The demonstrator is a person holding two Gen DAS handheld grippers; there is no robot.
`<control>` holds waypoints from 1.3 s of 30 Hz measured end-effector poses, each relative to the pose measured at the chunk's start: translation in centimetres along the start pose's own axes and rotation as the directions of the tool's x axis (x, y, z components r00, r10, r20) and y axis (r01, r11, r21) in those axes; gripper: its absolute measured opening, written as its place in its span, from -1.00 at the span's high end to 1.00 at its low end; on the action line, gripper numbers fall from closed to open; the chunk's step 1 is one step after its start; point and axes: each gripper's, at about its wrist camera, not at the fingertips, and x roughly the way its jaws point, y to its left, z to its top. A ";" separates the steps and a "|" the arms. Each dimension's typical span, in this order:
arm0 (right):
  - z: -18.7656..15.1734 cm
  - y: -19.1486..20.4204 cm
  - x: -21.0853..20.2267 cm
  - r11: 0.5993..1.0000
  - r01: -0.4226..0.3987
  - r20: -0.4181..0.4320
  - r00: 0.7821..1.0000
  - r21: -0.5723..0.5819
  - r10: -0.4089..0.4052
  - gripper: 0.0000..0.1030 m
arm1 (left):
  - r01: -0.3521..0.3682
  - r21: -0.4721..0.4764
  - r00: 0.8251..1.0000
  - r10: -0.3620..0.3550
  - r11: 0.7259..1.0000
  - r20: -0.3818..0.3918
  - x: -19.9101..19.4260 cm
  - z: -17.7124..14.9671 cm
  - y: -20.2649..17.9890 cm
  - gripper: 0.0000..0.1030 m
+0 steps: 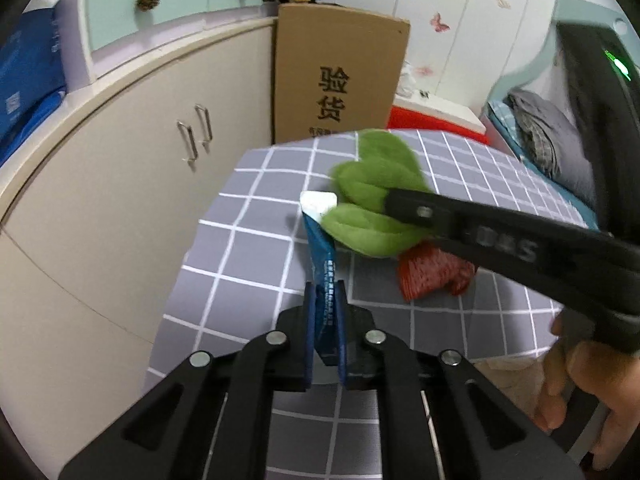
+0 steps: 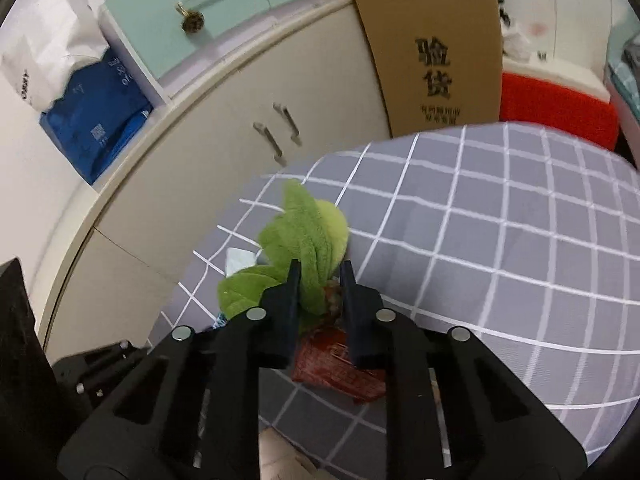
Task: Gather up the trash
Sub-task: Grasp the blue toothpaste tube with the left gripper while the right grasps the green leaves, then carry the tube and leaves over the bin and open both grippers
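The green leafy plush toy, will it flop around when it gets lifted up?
Probably yes. The green plush toy looks like soft fuzzy fabric, so its leaves would likely droop and bend. It seems light for its size. The right gripper has its jaws pinching it near the red base, so it shouldn't slip easily.

Seen from left wrist: left gripper (image 1: 325, 296) clamped on blue wrapper (image 1: 320, 248) w/ white tip, lying on grey checked tablecloth (image 1: 248, 256), right gripper (image 1: 390, 206) coming in from right, pinching green leaves of plush toy (image 1: 372, 200) w/ red body, cardboard box (image 1: 340, 76) behind.
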 end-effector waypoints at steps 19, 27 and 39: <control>-6.5 -10.5 -25.2 0.995 -0.060 0.346 0.938 0.084 0.028 0.64 | 0.169 0.107 0.964 -0.186 0.980 0.187 -12.8 -0.6 -14.7 0.84; -16.7 -21.0 -35.7 0.970 0.019 0.449 0.884 0.243 -0.130 0.64 | 0.325 0.303 0.923 -0.371 0.896 0.106 -14.5 -5.4 -31.5 0.84; -36.1 -36.4 -42.0 0.792 0.111 0.389 0.825 0.600 -0.410 0.63 | 0.549 0.432 0.835 -0.486 0.715 -0.257 -8.3 -17.0 -52.0 0.84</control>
